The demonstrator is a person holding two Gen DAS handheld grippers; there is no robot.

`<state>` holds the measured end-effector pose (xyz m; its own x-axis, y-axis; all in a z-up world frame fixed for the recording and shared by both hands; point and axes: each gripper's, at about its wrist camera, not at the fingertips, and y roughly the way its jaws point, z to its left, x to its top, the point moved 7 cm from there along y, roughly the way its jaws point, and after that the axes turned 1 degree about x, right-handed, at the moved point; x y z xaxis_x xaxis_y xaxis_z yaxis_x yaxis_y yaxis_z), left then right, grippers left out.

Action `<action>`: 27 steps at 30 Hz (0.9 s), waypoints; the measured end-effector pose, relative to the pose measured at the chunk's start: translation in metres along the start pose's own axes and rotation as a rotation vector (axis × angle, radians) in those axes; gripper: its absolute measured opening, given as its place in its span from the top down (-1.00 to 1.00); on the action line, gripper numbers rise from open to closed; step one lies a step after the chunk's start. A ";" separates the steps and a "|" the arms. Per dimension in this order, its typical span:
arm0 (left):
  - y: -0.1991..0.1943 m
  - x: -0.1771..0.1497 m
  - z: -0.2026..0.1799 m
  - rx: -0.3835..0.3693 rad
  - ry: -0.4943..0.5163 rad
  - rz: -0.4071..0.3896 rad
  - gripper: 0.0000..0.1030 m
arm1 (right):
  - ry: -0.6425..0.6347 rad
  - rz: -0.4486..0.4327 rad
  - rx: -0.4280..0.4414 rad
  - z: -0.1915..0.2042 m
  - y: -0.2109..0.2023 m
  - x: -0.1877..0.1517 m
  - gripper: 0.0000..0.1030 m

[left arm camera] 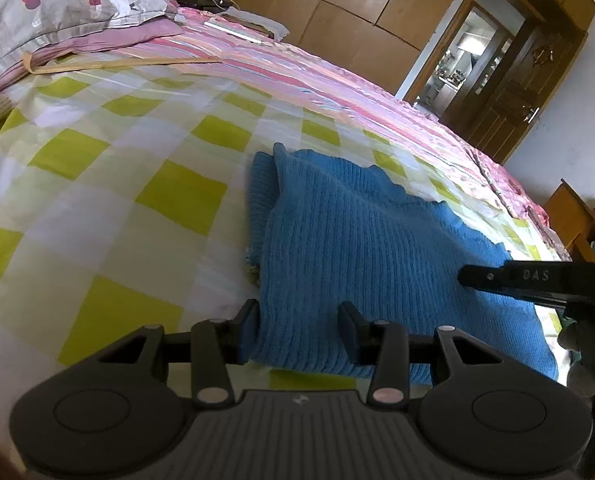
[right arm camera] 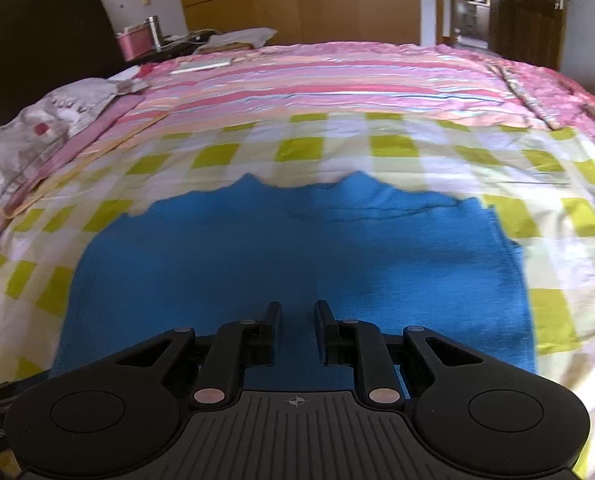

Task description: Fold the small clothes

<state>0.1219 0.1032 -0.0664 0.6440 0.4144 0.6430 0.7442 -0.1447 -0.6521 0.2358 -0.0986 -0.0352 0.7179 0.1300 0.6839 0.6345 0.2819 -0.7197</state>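
Left hand-held gripper (left arm camera: 301,334): we see jaws clamped on near edge of blue knit garment (left arm camera: 361,248), lying on bed (left arm camera: 97,200). Right hand-held gripper (right arm camera: 297,332) over garment, jaws apart, nothing gripped.

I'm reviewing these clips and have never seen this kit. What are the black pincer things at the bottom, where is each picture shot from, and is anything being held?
Each picture comes from a camera on a hand-held two-finger gripper, looking along its fingers. The left gripper has a thick fold of the blue knitted garment between its fingers, apparently pinched. The right gripper hovers over the same garment; its jaws are opening with nothing between them. It lies on a green-checked sheet on a bed, with pillows at its head.
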 end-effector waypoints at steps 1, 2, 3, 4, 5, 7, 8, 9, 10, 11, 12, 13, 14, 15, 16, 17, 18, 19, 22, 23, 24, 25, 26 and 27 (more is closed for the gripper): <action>0.000 -0.001 0.000 0.000 0.001 0.001 0.09 | -0.006 0.000 0.006 0.003 0.001 0.000 0.64; 0.000 -0.001 -0.001 0.000 0.001 0.001 0.09 | -0.011 0.001 0.014 0.007 0.002 0.001 0.64; 0.000 -0.001 -0.001 -0.001 0.001 0.001 0.09 | -0.017 0.003 0.021 0.011 0.004 0.002 0.64; 0.000 -0.001 -0.001 -0.004 0.001 0.001 0.09 | -0.024 0.006 0.027 0.014 0.005 0.002 0.64; 0.000 0.000 -0.001 -0.006 0.001 0.002 0.09 | -0.031 0.007 0.028 0.017 0.007 0.003 0.64; 0.001 0.000 0.000 -0.009 -0.003 0.003 0.09 | -0.036 0.013 0.031 0.021 0.010 0.004 0.63; 0.001 0.000 0.000 -0.010 -0.004 0.004 0.09 | -0.034 0.014 0.037 0.022 0.011 0.004 0.62; 0.001 0.000 0.000 -0.009 -0.003 0.004 0.09 | -0.035 0.014 0.043 0.024 0.011 0.004 0.62; 0.002 0.000 0.000 -0.008 -0.001 0.004 0.09 | -0.038 0.015 0.047 0.025 0.011 0.004 0.62; 0.002 0.000 -0.001 -0.006 0.001 0.003 0.09 | -0.043 0.017 0.050 0.027 0.012 0.004 0.62; 0.003 0.000 -0.001 -0.005 0.004 0.003 0.09 | -0.051 0.020 0.050 0.028 0.013 0.004 0.62; 0.003 -0.001 -0.001 -0.003 0.008 0.002 0.09 | -0.058 0.022 0.049 0.029 0.014 0.004 0.62; 0.003 -0.001 -0.002 -0.002 0.010 0.002 0.09 | -0.064 0.024 0.050 0.030 0.015 0.005 0.61; 0.003 -0.002 -0.003 -0.001 0.012 0.001 0.08 | -0.064 0.024 0.053 0.031 0.015 0.005 0.61; 0.004 -0.002 -0.003 -0.001 0.012 0.000 0.08 | -0.063 0.024 0.058 0.032 0.016 0.006 0.60; 0.004 -0.002 -0.003 -0.001 0.011 -0.001 0.07 | -0.060 0.025 0.065 0.034 0.017 0.007 0.60; 0.004 -0.002 -0.003 -0.003 0.010 -0.002 0.05 | -0.058 0.026 0.077 0.036 0.018 0.009 0.60; 0.004 -0.002 -0.004 -0.004 0.008 -0.003 0.04 | -0.054 0.028 0.088 0.038 0.019 0.011 0.60; 0.004 -0.003 -0.004 -0.010 0.001 -0.006 0.02 | -0.057 0.046 0.118 0.049 0.025 0.016 0.57; 0.004 -0.003 -0.004 -0.012 -0.003 -0.008 0.02 | -0.064 0.051 0.127 0.055 0.028 0.019 0.55; 0.004 -0.003 -0.004 -0.014 -0.006 -0.009 0.02 | -0.070 0.053 0.136 0.060 0.029 0.021 0.53; 0.004 -0.003 -0.005 -0.017 -0.008 -0.011 0.02 | -0.077 0.056 0.147 0.066 0.031 0.024 0.44; 0.004 -0.003 -0.005 -0.019 -0.007 -0.011 0.02 | -0.083 0.059 0.159 0.073 0.033 0.026 0.39; 0.004 -0.004 -0.006 -0.018 -0.006 -0.012 0.02 | -0.093 0.061 0.173 0.080 0.035 0.029 0.39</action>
<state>0.1234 0.0958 -0.0687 0.6337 0.4216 0.6486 0.7553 -0.1560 -0.6366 0.2559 -0.0092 -0.0306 0.7188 0.2373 0.6534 0.5260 0.4289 -0.7344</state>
